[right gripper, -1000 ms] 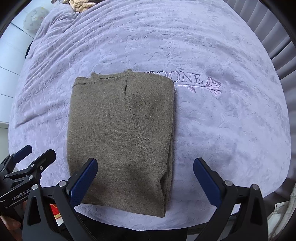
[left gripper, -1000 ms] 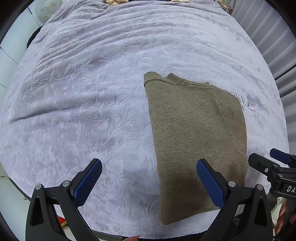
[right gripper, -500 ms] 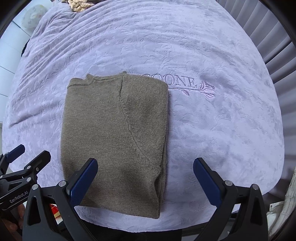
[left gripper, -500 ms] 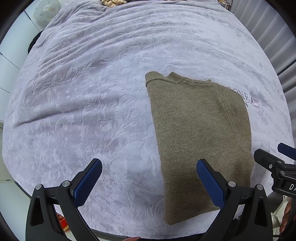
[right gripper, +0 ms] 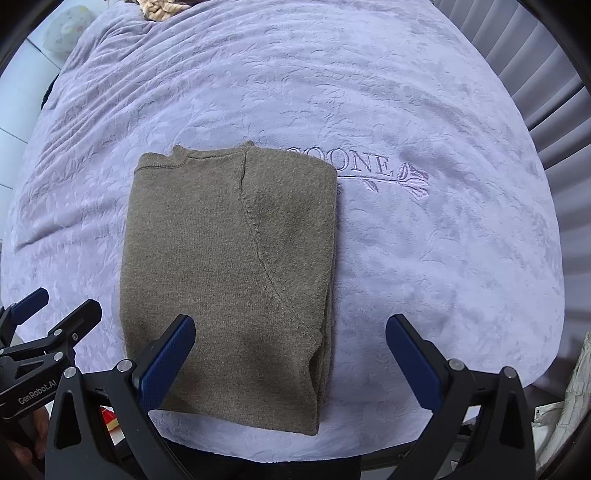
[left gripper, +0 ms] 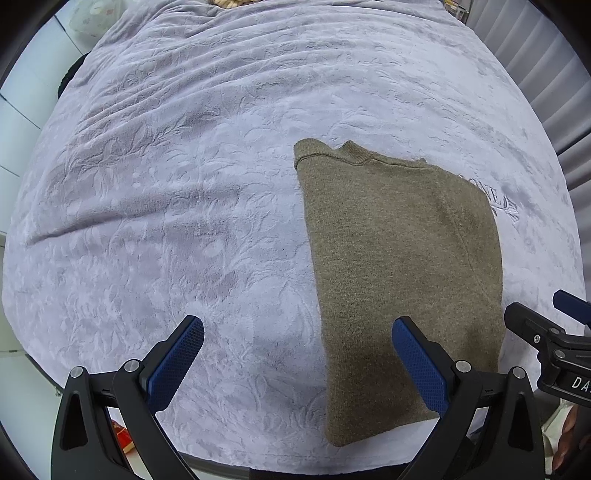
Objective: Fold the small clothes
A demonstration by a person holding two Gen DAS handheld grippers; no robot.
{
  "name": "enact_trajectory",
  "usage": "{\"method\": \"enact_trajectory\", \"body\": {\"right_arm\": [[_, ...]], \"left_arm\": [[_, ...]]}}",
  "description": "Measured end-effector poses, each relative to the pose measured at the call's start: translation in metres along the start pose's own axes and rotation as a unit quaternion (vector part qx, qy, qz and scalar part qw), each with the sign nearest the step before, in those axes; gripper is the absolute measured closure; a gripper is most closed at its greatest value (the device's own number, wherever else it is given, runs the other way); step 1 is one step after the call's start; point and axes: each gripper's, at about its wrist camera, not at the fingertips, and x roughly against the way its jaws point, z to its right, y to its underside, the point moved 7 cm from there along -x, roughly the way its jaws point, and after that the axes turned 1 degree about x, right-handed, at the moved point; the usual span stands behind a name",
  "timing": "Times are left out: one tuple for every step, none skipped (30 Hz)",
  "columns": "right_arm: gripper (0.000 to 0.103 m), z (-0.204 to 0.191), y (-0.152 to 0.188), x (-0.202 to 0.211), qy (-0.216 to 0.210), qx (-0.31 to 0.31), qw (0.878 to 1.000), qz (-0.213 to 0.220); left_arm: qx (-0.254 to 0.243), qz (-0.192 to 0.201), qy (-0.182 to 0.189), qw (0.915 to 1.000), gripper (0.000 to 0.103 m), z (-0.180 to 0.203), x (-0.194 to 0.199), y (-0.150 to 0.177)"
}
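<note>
An olive-brown knit sweater [left gripper: 399,266] lies folded into a long rectangle on the lilac bedspread [left gripper: 184,203], collar end away from me. It also shows in the right wrist view [right gripper: 229,266], with a curved seam across its top layer. My left gripper [left gripper: 295,354] is open and empty above the near edge, its right finger [left gripper: 421,365] over the sweater's near left part. My right gripper [right gripper: 288,354] is open and empty, its left finger [right gripper: 166,354] over the sweater's near left corner. Neither touches the cloth.
The bedspread carries embroidered lettering and a rose [right gripper: 388,173] right of the sweater. A heap of beige cloth [right gripper: 162,7] lies at the far edge. Grey curtains [right gripper: 546,110] hang on the right. The bed's near edge runs just below the sweater.
Both grippers have drawn back slightly and stayed open. The sweater lies as it did.
</note>
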Motion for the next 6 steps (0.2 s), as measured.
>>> {"method": "enact_trajectory", "body": {"right_arm": [[0.000, -0.0002, 0.0000, -0.0001, 0.000, 0.001, 1.000, 0.000], [0.000, -0.0009, 0.0003, -0.0004, 0.001, 0.001, 1.000, 0.000], [0.000, -0.0012, 0.0002, -0.0007, 0.001, 0.001, 1.000, 0.000], [0.000, -0.0014, 0.0002, -0.0010, 0.001, 0.002, 1.000, 0.000], [0.000, -0.0017, 0.0003, -0.0014, 0.002, 0.002, 1.000, 0.000], [0.000, -0.0019, 0.0004, -0.0019, 0.002, 0.001, 1.000, -0.001]], "left_arm": [[0.001, 0.002, 0.000, 1.0000, 0.001, -0.0004, 0.0004, -0.0004], [-0.001, 0.006, -0.002, 1.0000, 0.001, -0.0005, 0.0013, -0.0008], [-0.005, 0.010, -0.004, 0.9999, 0.001, -0.0002, 0.0020, -0.0015], [-0.007, 0.011, -0.005, 0.9999, 0.001, 0.0002, 0.0024, -0.0018], [-0.009, 0.011, -0.004, 0.9999, 0.001, 0.0006, 0.0025, -0.0018], [-0.009, 0.009, -0.002, 0.9999, 0.001, 0.0007, 0.0021, -0.0018]]}}
